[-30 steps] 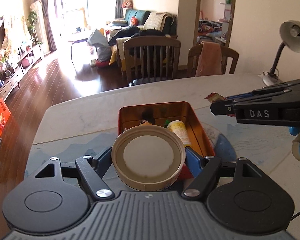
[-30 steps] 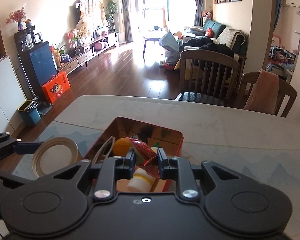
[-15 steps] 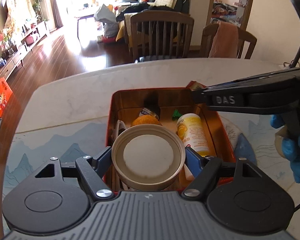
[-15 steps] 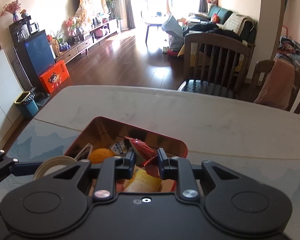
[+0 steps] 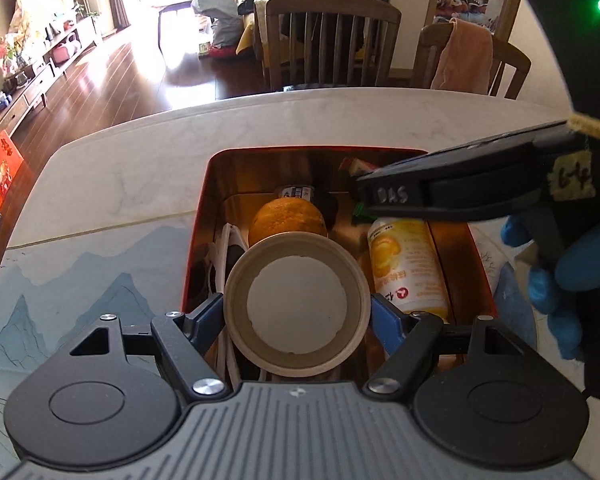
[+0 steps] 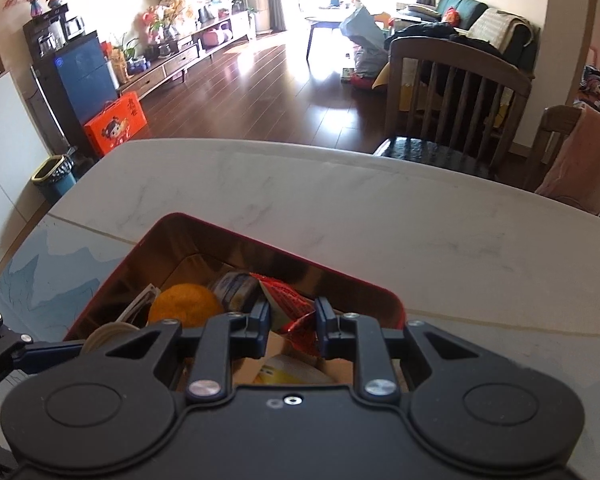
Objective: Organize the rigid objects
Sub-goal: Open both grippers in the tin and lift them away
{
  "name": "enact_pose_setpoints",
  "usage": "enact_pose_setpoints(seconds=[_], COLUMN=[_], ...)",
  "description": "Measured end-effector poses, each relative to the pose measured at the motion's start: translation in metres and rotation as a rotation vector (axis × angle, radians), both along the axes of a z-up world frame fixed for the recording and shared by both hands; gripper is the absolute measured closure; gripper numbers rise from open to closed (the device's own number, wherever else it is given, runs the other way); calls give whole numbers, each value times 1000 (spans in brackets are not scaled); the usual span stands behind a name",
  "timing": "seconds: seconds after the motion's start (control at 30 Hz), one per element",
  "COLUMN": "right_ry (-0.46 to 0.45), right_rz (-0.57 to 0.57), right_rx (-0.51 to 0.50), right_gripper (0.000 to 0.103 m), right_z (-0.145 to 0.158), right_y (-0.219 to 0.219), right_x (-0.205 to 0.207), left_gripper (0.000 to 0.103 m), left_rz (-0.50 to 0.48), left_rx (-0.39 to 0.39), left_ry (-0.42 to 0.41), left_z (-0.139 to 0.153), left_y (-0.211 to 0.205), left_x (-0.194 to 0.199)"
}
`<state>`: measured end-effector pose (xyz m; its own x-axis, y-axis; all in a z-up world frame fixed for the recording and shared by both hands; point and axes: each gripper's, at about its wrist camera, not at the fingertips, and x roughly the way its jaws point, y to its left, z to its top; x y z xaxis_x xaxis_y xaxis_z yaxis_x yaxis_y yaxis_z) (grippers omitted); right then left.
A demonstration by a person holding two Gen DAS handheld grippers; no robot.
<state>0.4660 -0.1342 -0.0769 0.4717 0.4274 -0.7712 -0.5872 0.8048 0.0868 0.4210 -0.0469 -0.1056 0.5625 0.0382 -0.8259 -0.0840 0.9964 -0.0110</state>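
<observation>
The left tongs (image 5: 297,312) are clamped across the rim of a light, stiff round lid (image 5: 296,306) over the red tin (image 5: 204,200) on the worktop, while the right tongs (image 6: 291,325), at its three o'clock, pinch a thin, crinkly red wrapper (image 6: 290,306).

My left gripper (image 5: 296,312) is matte black with a ribbed grey body, silver screws at the linkages and blue pads (image 5: 384,322). My right gripper (image 6: 292,320) is built the same and carries a "DAS" marking and a handwritten tape label. I wear a blue glove (image 5: 560,272).
</observation>
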Motion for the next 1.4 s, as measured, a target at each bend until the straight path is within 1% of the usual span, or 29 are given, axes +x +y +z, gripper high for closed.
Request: enact_pose_setpoints(seconds=[0.2, 0.3, 0.37, 0.47, 0.53, 0.57, 0.8, 1.13, 1.3, 1.4], right_ry=[34, 45, 43, 56, 61, 59, 54, 19, -2, -22], right_rz=[2, -1, 4, 11, 12, 11, 5, -27, -42, -48], right_rx=[-13, -16, -11, -2, 8, 11, 28, 48, 58, 59], right_gripper=[79, 76, 75, 68, 58, 57, 50, 41, 39, 33], right_z=[-8, -12, -12, -9, -7, -6, 7, 34, 50, 59], right_y=[3, 1, -1, -2, -3, -4, -11, -23, -29, -31], right_x=[7, 7, 5, 5, 6, 5, -2, -21, -38, -51], left_gripper=[26, 26, 26, 26, 26, 26, 25, 23, 23, 23], left_rz=[-17, -11, -7, -7, -5, -2, 12, 3, -3, -10], left_rx=[23, 1, 1, 5, 4, -2, -24, -37, -47, -55], left_ry=[7, 26, 29, 30, 34, 33, 32, -24, -59, -82], left_z=[-3, -8, -9, -9, -8, -8, -3, 17, 28, 36], left_y=[-6, -5, -5, -7, -6, -6, -3, -4, -3, -2], left_x=[1, 4, 4, 4, 4, 4, 1, -19, -33, -42])
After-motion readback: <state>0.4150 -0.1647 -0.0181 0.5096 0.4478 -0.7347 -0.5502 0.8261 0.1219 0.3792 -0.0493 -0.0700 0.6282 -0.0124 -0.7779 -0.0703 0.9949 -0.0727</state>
